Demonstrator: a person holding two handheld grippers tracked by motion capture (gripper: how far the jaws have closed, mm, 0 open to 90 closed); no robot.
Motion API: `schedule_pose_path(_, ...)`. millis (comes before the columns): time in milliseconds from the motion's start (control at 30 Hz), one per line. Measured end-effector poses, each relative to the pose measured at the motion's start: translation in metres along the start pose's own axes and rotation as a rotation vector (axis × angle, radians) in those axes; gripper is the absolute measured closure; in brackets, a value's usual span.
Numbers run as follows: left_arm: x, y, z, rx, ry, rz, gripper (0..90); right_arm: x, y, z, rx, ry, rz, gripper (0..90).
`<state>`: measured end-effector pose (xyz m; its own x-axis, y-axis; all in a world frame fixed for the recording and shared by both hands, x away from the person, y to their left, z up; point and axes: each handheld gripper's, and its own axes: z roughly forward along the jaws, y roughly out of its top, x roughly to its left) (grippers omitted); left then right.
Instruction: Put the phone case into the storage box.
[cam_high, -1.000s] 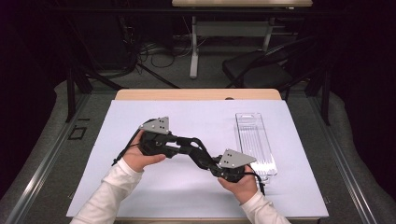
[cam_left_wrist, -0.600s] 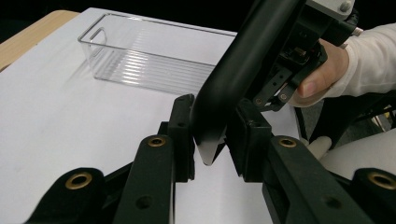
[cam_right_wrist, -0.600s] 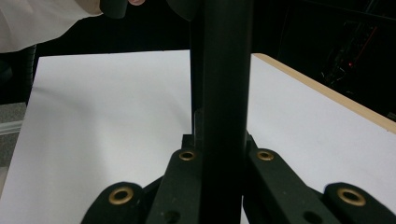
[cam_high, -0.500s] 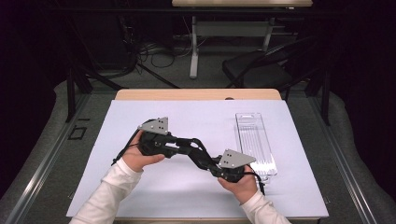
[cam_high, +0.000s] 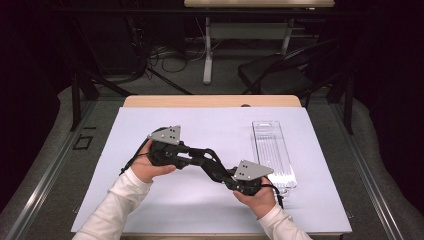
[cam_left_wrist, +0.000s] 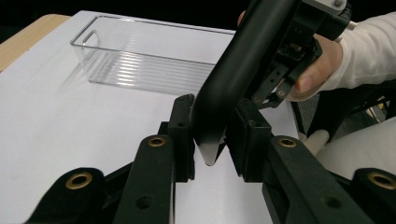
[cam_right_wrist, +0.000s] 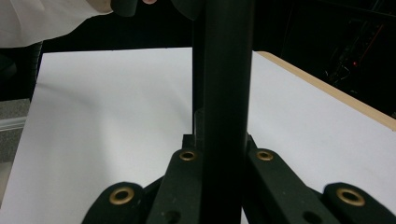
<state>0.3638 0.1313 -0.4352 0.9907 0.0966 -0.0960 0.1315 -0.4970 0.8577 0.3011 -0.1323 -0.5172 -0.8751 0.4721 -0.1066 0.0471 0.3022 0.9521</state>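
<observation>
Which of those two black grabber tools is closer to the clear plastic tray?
The right gripper: its body is just beside the clear tray's near end, while the left gripper's is farther off, over the white sheet's middle.

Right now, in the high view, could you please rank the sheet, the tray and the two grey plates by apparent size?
1. Sheet, by far the largest.
2. Tray.
3. Left plate and right plate: they look alike, so I won't rank them.
</observation>
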Motion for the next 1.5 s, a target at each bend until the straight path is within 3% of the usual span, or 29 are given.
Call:
schedule_pose_path(467, -0.0004, -0.0001, -0.0012, 0.001, -0.019, -0.014, 79.2, -0.0005, -0.0003, 0.0006, 0.002, 0.005, 0.011, 87.8)
schedule_pose_path(933, -0.0022, -0.0006, -0.0023, -0.002, -0.011, 0.038, 81.0, -0.0014, -0.0002, 0.0005, -0.003, 0.007, 0.021, 87.1)
schedule_pose_path(1500, -0.0013, -0.0022, -0.0017, -0.002, -0.018, 0.032, 81.3, -0.0041, -0.0007, 0.0016, 0.000, 0.003, 0.053, 79.5)
